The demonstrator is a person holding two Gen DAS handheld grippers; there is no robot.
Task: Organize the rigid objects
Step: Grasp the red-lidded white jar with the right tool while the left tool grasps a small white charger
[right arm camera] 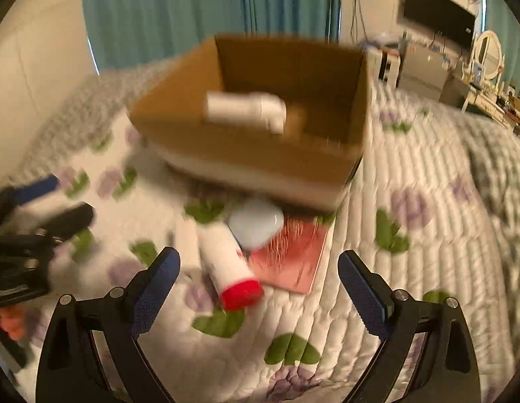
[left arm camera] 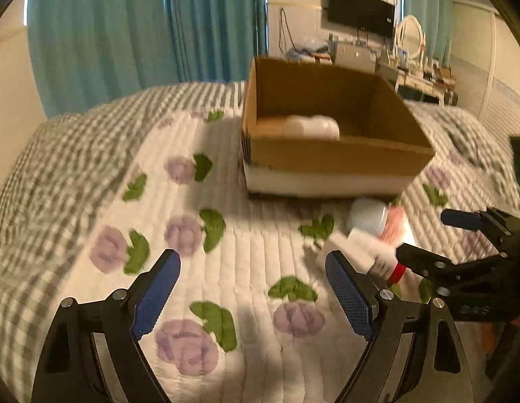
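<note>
An open cardboard box point(left arm camera: 327, 158) point(right arm camera: 246, 158) stands on the bed with a white bottle point(right arm camera: 243, 109) point(left arm camera: 312, 127) lying inside. In front of it lie a white tube with a red cap point(right arm camera: 228, 262) point(left arm camera: 367, 255), a pale round case point(right arm camera: 256, 221) point(left arm camera: 366, 215) and a pink flat box point(right arm camera: 290, 252) point(left arm camera: 394, 223). My right gripper point(right arm camera: 258, 288) is open just above the tube's red cap, nothing pressed between its pads. My left gripper point(left arm camera: 253, 295) is open over bare quilt, left of the tube. The right gripper point(left arm camera: 438, 235) shows at the right of the left wrist view.
The bed carries a white quilt point(left arm camera: 246, 252) with purple flowers and green leaves. Teal curtains point(left arm camera: 142, 33) hang behind. A dark screen point(left arm camera: 360, 10) and a cluttered desk point(left arm camera: 411, 74) stand at the far right. The left gripper point(right arm camera: 41, 208) is blurred at the left edge of the right wrist view.
</note>
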